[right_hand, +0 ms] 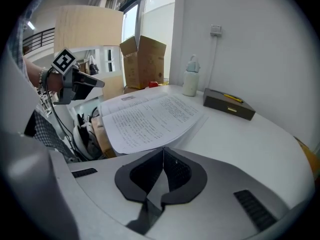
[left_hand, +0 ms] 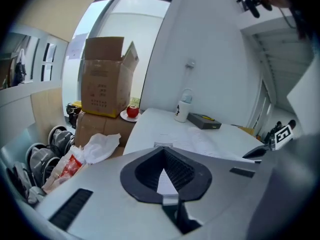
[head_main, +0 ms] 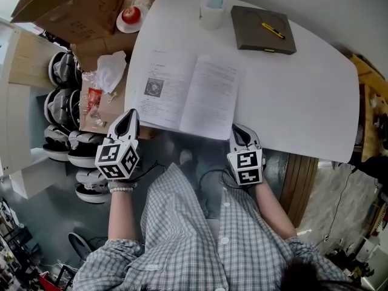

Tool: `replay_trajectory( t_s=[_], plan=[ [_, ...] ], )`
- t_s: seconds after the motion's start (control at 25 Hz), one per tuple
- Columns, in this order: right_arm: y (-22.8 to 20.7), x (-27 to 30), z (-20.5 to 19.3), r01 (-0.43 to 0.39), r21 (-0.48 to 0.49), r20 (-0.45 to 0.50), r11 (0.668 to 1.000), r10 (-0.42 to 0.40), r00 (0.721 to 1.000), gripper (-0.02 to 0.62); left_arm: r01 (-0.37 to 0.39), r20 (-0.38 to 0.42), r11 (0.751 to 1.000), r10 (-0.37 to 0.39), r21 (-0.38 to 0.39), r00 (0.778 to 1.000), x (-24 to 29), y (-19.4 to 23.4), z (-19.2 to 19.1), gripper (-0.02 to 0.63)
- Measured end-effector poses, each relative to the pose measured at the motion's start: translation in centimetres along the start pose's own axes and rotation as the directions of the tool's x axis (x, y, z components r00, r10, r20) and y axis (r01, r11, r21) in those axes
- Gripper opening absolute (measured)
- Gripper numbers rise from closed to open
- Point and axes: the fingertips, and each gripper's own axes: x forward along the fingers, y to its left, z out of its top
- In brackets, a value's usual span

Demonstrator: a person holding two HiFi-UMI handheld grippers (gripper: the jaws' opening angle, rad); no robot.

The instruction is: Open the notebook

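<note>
Left: your left hand-held gripper (head_main: 126, 123) has its jaws together with nothing between them, just off the near edge of the desk (head_main: 303, 102). Centre: the notebook (head_main: 188, 93) lies open flat, pages up (task looks done, so both tools sit clear). Right: your right hand-held gripper (head_main: 241, 134) is also closed and empty, beside the notebook's near right corner.

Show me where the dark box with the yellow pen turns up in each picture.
Head view: box near the top, right of centre.
Left gripper view: box small and far, right of centre.
Right gripper view: box mid-height, right of centre.
Landmark: the white bottle just left of it everywhere.
</note>
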Motion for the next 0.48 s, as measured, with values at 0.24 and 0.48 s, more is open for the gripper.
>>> replay_trajectory(
  t_s=[0.24,0.48],
  plan=[
    [-2.0,-2.1,1.7,0.029,0.019,0.039,0.999,-0.03,0.999,0.021,0.104,0.007,0.989,-0.105,0.104,0.994,0.0,-3.7,2.4,0.009],
    [-2.4,-3.4,5.7,0.019,-0.048,0.106,0.999,-0.014,0.994,0.021,0.168,0.046,0.97,-0.179,0.174,0.983,-0.6,-6.7,5.6,0.009]
  ],
)
